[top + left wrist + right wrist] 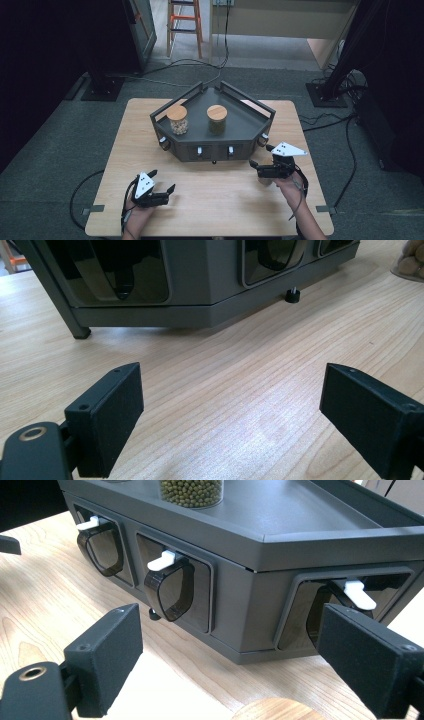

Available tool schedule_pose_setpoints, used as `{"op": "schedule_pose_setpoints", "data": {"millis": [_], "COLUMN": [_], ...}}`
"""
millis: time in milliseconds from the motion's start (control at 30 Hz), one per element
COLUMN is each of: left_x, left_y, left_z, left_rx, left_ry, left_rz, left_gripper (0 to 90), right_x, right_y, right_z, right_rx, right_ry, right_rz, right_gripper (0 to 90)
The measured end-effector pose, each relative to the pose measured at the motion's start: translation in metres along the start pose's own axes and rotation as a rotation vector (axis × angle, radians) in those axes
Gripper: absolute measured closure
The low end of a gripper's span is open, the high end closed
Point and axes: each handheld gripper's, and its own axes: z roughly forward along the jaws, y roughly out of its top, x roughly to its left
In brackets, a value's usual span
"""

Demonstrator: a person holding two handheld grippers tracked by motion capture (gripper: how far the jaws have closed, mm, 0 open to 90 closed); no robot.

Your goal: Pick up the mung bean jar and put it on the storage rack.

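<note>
- Grey dispenser rack (235, 131) is sitting mid-desk (210, 200), carrying two cork-lidded jars (178, 120).
- I'm holding the left tongs (161, 181) wide open, nothing between them.
- I'm pointing the right tongs (261, 156), also gaping empty, near the rack's right corner.

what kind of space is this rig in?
Looks like a lab or studio set up for recording, not a home. A lone wooden table on grey carpet, black stand bases with loose cables around it, and a stepladder behind. Both grippers, left and right, hang open.
</note>
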Motion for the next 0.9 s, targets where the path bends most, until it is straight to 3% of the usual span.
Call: {"op": "schedule_pose_setpoints", "data": {"millis": [567, 900], "left_x": [-0.001, 0.0], "left_y": [0.0, 0.001], "left_z": [0.0, 0.0], "left_rx": [0.002, 0.003], "left_ry": [0.001, 0.001], "left_rz": [0.004, 0.006], "left_gripper": [10.3, 10.3], "right_x": [-0.003, -0.004], "right_y": [-0.017, -0.022], "right_z": [-0.008, -0.011], "right_rx": [0.015, 0.033], "right_ry": [-0.02, -0.033], "right_rz": [0.027, 0.019], "right_gripper": [10.9, 10.9]}}
